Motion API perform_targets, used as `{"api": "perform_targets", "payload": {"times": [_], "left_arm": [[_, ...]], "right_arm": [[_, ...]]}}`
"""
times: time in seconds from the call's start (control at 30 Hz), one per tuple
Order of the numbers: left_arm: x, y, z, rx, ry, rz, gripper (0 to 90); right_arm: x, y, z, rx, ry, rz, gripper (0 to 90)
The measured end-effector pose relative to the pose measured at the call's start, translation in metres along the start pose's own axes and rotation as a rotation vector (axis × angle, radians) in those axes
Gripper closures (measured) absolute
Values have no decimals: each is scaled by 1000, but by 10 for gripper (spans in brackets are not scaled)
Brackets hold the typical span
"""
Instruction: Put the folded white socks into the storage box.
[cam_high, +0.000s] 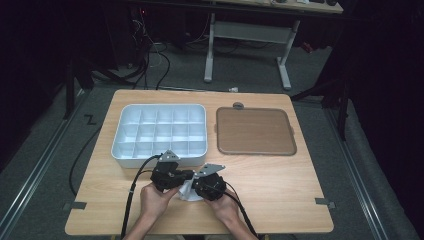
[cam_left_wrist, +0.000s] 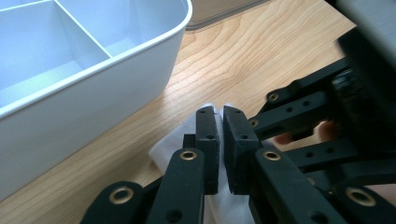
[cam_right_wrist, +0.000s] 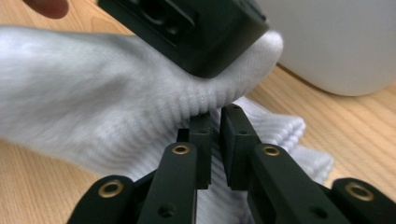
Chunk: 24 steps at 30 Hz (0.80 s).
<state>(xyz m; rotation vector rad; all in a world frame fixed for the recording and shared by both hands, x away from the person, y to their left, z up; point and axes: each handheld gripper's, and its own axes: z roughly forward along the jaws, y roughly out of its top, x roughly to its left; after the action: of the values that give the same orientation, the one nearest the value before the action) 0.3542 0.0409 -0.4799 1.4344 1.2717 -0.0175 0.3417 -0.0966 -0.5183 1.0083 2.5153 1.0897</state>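
A white ribbed sock (cam_high: 189, 192) lies bunched on the wooden table near its front edge, between my two hands. My left gripper (cam_high: 187, 176) reaches in from the left; in the left gripper view its jaws (cam_left_wrist: 219, 112) stand nearly together, with a fold of the sock (cam_left_wrist: 170, 145) pinched between them. My right gripper (cam_high: 196, 184) comes from the right. In the right gripper view it (cam_right_wrist: 216, 114) is shut on the sock's ribbed cloth (cam_right_wrist: 93, 93), just below the left gripper's black body, which presses into the cloth.
A white tray (cam_high: 157, 158) with several empty compartments stands just behind the grippers; its wall (cam_left_wrist: 93, 107) is close on the left. A brown flat lid (cam_high: 255, 131) lies to its right, with a small grey knob (cam_high: 238, 105) behind it. Cables trail off the front edge.
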Motion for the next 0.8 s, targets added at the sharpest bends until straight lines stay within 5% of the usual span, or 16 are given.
{"api": "perform_targets", "payload": {"times": [0.5, 0.8], "left_arm": [[1, -1, 1, 6, 17, 13, 858], [-1, -1, 1, 8, 15, 15, 858]], "right_arm": [[-29, -12, -49, -74, -87, 89, 766], [-31, -26, -48, -64, -70, 124, 755]]}}
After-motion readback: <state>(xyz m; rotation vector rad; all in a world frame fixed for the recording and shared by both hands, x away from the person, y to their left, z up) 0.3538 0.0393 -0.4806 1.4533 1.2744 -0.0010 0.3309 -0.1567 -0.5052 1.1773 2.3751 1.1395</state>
